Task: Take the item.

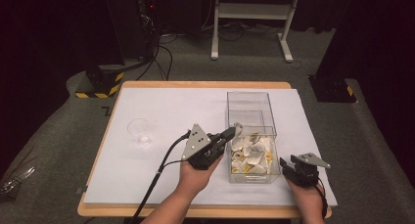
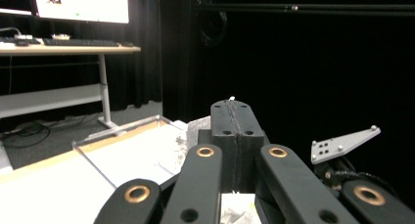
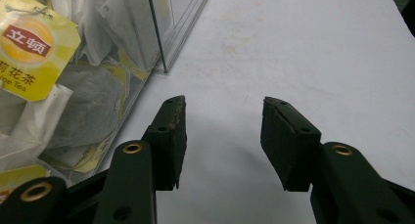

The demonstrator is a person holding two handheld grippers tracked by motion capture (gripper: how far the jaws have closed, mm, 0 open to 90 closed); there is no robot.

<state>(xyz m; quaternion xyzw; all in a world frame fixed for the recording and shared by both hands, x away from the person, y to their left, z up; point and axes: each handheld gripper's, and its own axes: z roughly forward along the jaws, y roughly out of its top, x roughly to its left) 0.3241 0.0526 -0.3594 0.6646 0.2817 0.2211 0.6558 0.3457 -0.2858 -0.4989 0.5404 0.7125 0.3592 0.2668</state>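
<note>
A clear plastic box stands right of the table's middle; its near part holds several tea bags with yellow tags. My left gripper hovers at the box's left rim, pointing right. Its jaws are pressed together on the edge of a grey-white tea bag, which hangs just past the tips. My right gripper rests low on the table to the right of the box, open, with bare white table between its pads. The box wall stands to its left.
A small clear cup stands on the white table top at the left. The far part of the box looks empty. Desk legs and cables are on the floor beyond the table.
</note>
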